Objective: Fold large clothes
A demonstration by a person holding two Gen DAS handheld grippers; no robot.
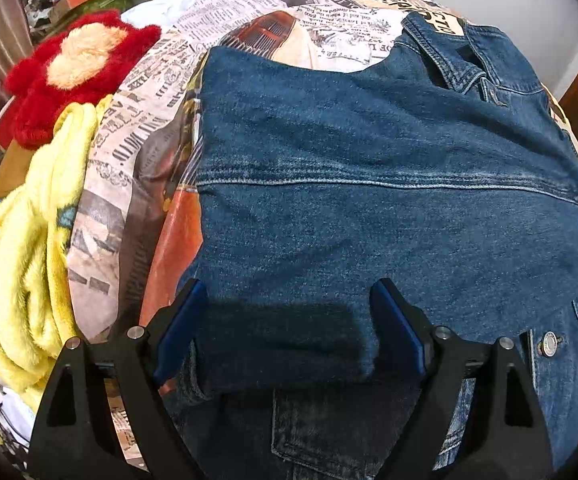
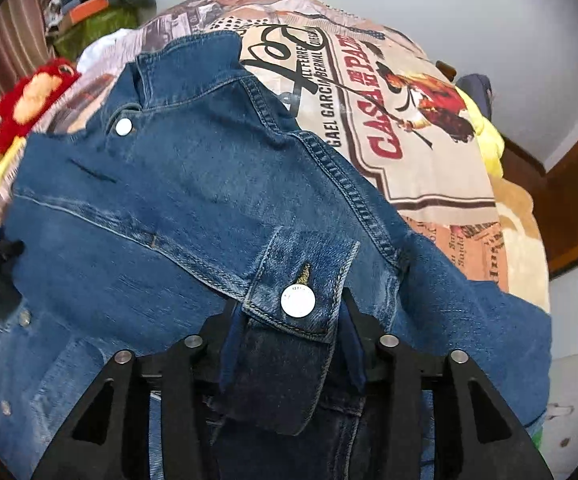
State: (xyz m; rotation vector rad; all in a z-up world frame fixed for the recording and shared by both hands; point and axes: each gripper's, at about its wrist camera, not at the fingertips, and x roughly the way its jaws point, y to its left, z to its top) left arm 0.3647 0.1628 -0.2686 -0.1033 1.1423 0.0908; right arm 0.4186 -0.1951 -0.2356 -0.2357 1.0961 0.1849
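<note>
We are folding a denim jacket (image 1: 369, 168) that lies spread on a bed with a newspaper-print cover (image 1: 161, 128). In the left wrist view the jacket fills the middle and right of the frame, with its collar (image 1: 453, 64) at the upper right. In the right wrist view it fills the left and middle, with the collar at the upper left.

Our left gripper (image 1: 289, 320) sits at the bottom of its view. Its blue fingers (image 1: 181, 328) stand wide, with a folded sleeve part of the jacket between them. We cannot tell if the pads press on it, so we say they are open around it.

Our right gripper (image 2: 289, 340) is at the bottom middle of its view. Its fingers (image 2: 353, 344) are narrow, one on each side of the sleeve cuff (image 2: 301, 280) (the cuff with the big shiny button (image 2: 297, 301)). It looks like they hold the cuff.

We think denim is thick, a bit heavy and stiff. It will not slip much, but it will bend in big lumps, not neat thin creases. The cuff and the seams are the strongest spots to grab, because they are doubled cloth. Buttons are hard bumps, so pinch beside them.

A yellow blanket (image 1: 29, 248) and a red fluffy toy (image 1: 77, 68) lie at the left of the left wrist view, away from the jacket.
</note>
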